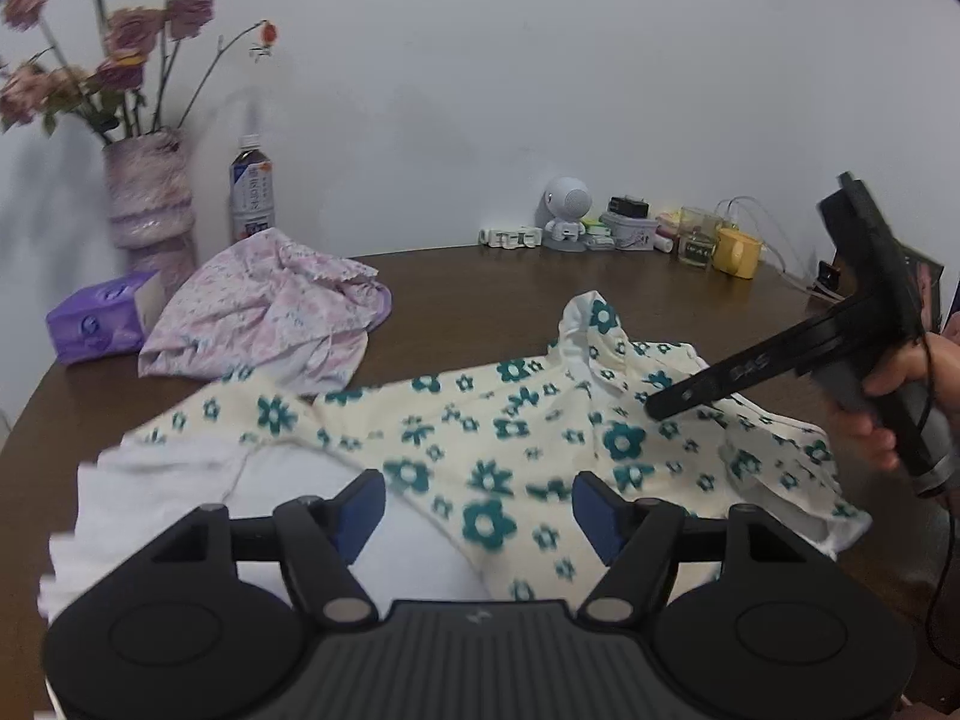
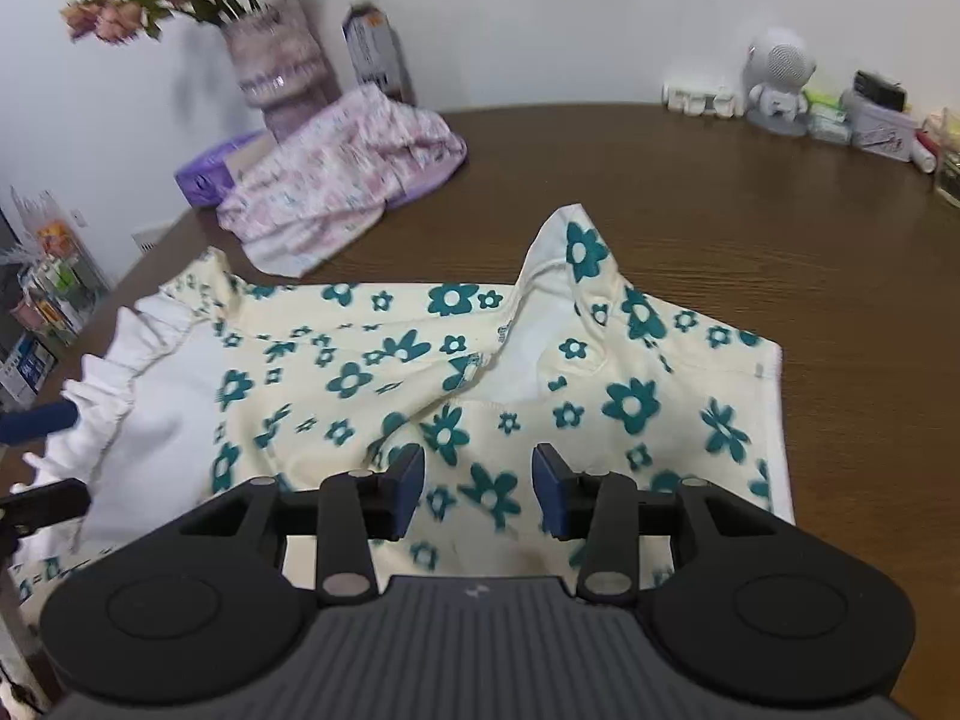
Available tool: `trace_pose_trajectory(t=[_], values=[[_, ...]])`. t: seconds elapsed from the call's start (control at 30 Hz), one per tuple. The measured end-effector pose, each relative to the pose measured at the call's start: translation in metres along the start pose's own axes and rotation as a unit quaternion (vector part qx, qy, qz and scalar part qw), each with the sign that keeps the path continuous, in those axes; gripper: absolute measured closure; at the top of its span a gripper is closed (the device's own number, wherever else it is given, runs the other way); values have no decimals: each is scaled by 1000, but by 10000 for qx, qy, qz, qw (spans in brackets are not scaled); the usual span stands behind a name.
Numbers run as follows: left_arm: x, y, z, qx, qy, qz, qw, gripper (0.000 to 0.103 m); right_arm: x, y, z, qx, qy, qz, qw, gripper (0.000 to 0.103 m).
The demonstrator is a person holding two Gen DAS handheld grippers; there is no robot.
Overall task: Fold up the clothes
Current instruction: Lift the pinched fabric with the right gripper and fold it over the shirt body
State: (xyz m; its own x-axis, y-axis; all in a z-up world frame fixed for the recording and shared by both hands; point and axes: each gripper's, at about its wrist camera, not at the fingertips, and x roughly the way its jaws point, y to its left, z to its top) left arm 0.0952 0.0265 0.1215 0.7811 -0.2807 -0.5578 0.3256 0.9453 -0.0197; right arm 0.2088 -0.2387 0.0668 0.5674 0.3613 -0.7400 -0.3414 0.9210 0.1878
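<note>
Behind, vase [image 1: 150, 198] holds pink roses [image 1: 129, 30]; bottle [image 1: 252, 189] beside.

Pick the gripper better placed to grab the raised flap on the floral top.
Right, probably. The right gripper is open over the floral top, with the raised flap straight ahead. The left gripper, also open, hangs over the white-lined end, farther away.

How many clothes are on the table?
2. The flowered garment lies spread out in front of both grippers. The pink garment sits crumpled farther back, beside the vase. More could be hidden beneath them.
</note>
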Motion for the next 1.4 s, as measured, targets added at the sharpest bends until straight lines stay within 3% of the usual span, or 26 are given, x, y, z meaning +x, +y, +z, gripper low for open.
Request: trace_pose_trajectory(t=[0.2,0.3,0.37,0.43,0.6,0.8,0.9,0.97,1.07,1.17,1.2,1.23,1.27,1.4], values=[[47,20,18,-345,517,203,9979,31,36,-3,16,-135,418,-220,9988,60],[70,31,21,-508,704,287,9958,31,44,1,15,-360,509,-316,9976,64],[84,37,23,-586,794,337,9945,31,44,5,14,-553,460,-443,9964,100],[95,42,21,-648,871,369,9934,31,43,0,15,-512,461,-359,9970,102],[113,49,11,-782,1086,417,9901,31,38,-15,20,-407,401,-354,9977,103],[111,53,5,-879,1024,420,9900,31,31,-33,25,-262,311,-396,9984,102],[105,55,10,-938,828,295,9917,31,21,-43,27,-49,143,-249,9996,90],[103,55,15,-961,690,192,9928,31,19,-51,30,118,28,-342,9993,76],[112,50,19,-884,673,156,9937,31,29,-59,30,272,178,-419,9986,73],[123,45,16,-802,780,192,9935,31,37,-50,25,-46,237,-616,9978,70],[125,44,14,-790,801,199,9935,31,40,-47,23,-152,256,-682,9972,73],[126,45,11,-782,793,205,9936,32,43,-44,21,-259,274,-748,9965,92],[127,46,9,-775,785,210,9937,32,42,-44,21,-278,248,-760,9964,101],[118,53,6,-984,617,5,9932,34,34,-50,22,-291,82,-789,9964,102]])
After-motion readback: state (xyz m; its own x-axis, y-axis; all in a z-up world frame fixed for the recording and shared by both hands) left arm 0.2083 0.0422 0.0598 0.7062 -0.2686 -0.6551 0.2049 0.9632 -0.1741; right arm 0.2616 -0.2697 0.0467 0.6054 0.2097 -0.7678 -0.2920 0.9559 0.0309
